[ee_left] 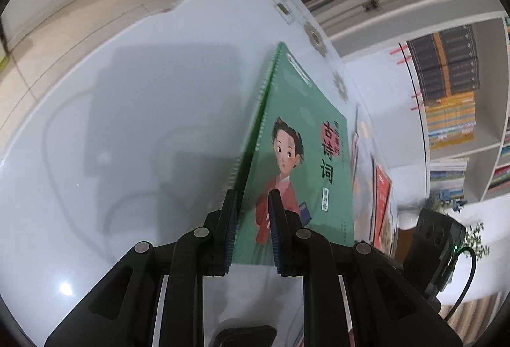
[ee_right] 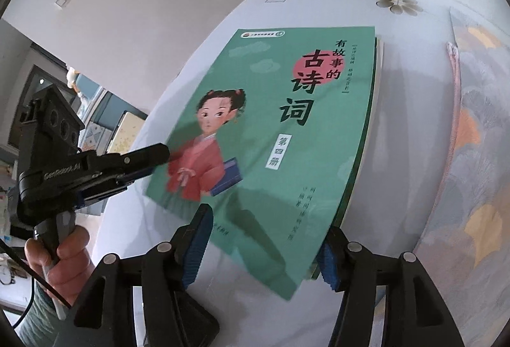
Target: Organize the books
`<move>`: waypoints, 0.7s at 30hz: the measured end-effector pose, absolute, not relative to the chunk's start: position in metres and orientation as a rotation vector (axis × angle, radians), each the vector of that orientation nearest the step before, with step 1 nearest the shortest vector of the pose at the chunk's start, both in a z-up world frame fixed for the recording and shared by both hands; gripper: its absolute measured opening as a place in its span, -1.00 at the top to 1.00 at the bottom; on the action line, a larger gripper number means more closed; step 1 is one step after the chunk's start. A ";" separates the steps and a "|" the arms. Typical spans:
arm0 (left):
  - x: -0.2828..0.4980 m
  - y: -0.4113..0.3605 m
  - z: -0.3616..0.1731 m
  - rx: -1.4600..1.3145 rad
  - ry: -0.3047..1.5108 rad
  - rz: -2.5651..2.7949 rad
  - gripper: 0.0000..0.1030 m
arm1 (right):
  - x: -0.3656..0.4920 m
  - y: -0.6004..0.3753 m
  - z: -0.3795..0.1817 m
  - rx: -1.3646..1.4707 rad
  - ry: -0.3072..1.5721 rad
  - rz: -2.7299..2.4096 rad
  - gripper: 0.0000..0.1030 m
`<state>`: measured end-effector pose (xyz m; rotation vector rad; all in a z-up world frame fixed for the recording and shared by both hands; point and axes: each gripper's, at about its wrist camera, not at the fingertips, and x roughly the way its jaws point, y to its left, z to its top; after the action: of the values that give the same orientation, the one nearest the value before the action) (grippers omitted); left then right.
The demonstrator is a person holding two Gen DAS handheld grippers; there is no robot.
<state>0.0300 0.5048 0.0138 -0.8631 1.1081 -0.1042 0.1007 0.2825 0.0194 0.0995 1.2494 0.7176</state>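
Note:
A green book (ee_left: 296, 130) with a girl in a red robe on its cover is tilted up off the white table (ee_left: 143, 76). My left gripper (ee_left: 251, 200) is shut on its lower corner near the spiral spine. In the right wrist view the same green book (ee_right: 287, 123) faces the camera, and the left gripper (ee_right: 156, 155) clamps its left edge. My right gripper (ee_right: 266, 229) stands open around the book's near corner. One finger sits in front of the cover and the other beside the page edge, and neither pad presses on it.
More books lie at the table's right side: a red one (ee_left: 382, 194) and a pale one with orange shapes (ee_right: 471, 123). A bookshelf (ee_left: 452, 92) full of books stands beyond. A person's hand (ee_right: 63, 251) holds the left gripper's handle.

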 end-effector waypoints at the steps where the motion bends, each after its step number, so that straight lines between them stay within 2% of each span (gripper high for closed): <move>1: 0.027 0.506 0.014 -0.872 1.109 -0.099 0.71 | 0.099 0.281 0.020 0.105 1.253 0.717 -0.12; 7: 0.018 0.491 0.044 -0.779 1.088 -0.106 0.71 | 0.083 0.250 0.023 0.186 1.297 0.703 -0.12; 11: 0.018 0.454 0.081 -0.607 1.067 -0.146 0.66 | 0.061 0.212 0.037 0.224 1.259 0.661 -0.12; 19: 0.016 0.319 0.124 -0.333 1.054 -0.362 0.65 | 0.016 0.092 0.063 0.363 1.170 0.407 -0.13; 21: 0.015 0.283 0.130 -0.281 1.053 -0.423 0.54 | 0.007 0.059 0.070 0.420 1.147 0.329 -0.13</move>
<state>0.0149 0.2828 0.1297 -0.2812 1.0530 -0.4230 0.0073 0.0587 0.0701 0.4200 1.1469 0.3294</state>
